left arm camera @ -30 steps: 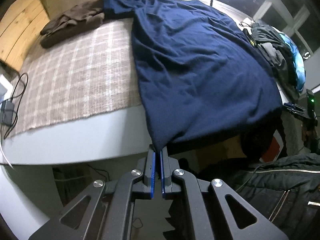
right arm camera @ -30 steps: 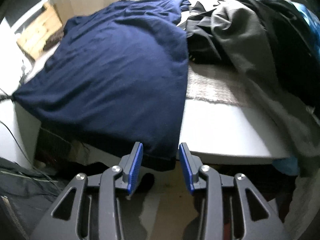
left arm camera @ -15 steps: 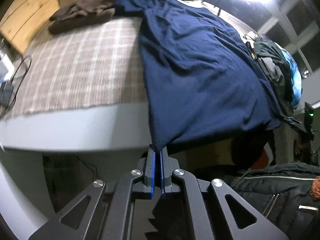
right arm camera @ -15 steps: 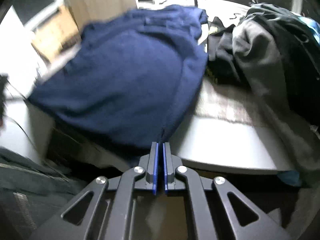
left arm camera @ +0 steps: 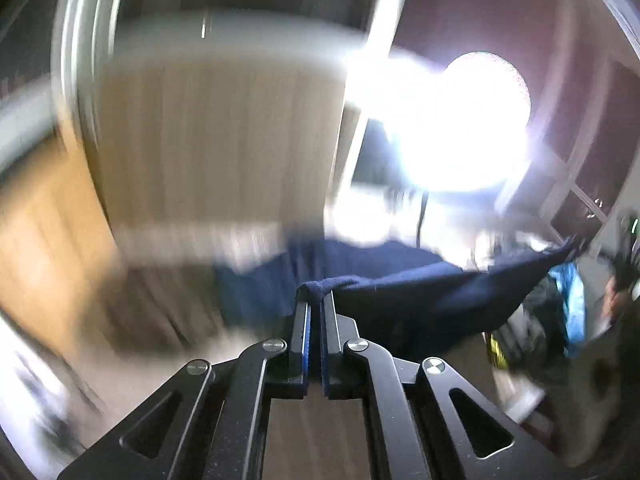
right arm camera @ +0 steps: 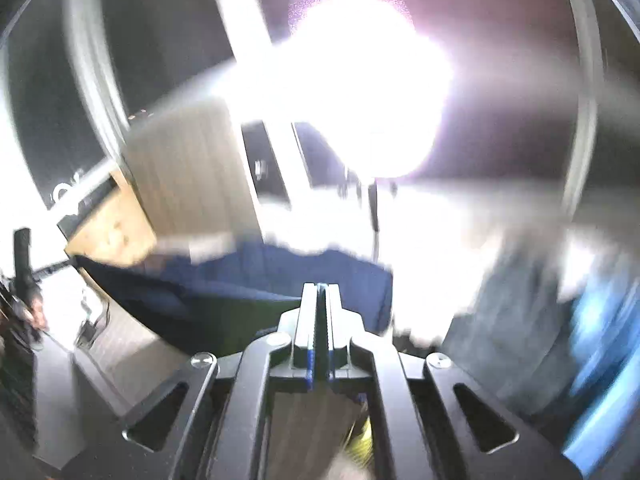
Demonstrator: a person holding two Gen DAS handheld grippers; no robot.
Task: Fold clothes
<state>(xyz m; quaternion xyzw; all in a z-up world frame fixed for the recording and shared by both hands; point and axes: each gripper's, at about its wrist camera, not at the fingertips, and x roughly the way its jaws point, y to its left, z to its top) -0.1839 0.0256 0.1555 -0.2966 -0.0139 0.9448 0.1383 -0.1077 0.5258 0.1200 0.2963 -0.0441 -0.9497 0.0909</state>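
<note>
A navy blue shirt point(left arm camera: 420, 292) hangs stretched in the air between my two grippers. My left gripper point(left arm camera: 315, 304) is shut on one bunched corner of it, and the cloth runs off to the right toward the other hand. In the right wrist view my right gripper point(right arm camera: 321, 292) is shut on the shirt's point(right arm camera: 224, 300) other corner, with the cloth sagging away to the left. Both views are tilted up and heavily blurred.
A bright lamp point(left arm camera: 476, 128) glares ahead, also in the right wrist view as a lamp point(right arm camera: 360, 88). A tan cabinet point(left arm camera: 216, 140) stands behind the table. A pile of grey and blue clothes point(right arm camera: 560, 320) lies at the right. A person's hand point(right arm camera: 34, 308) shows at the far left.
The right gripper closed on the shirt's hem. Both grippers then swung up, lifting the shirt's near edge off the table; the views now point toward the lamp and are blurred.
</note>
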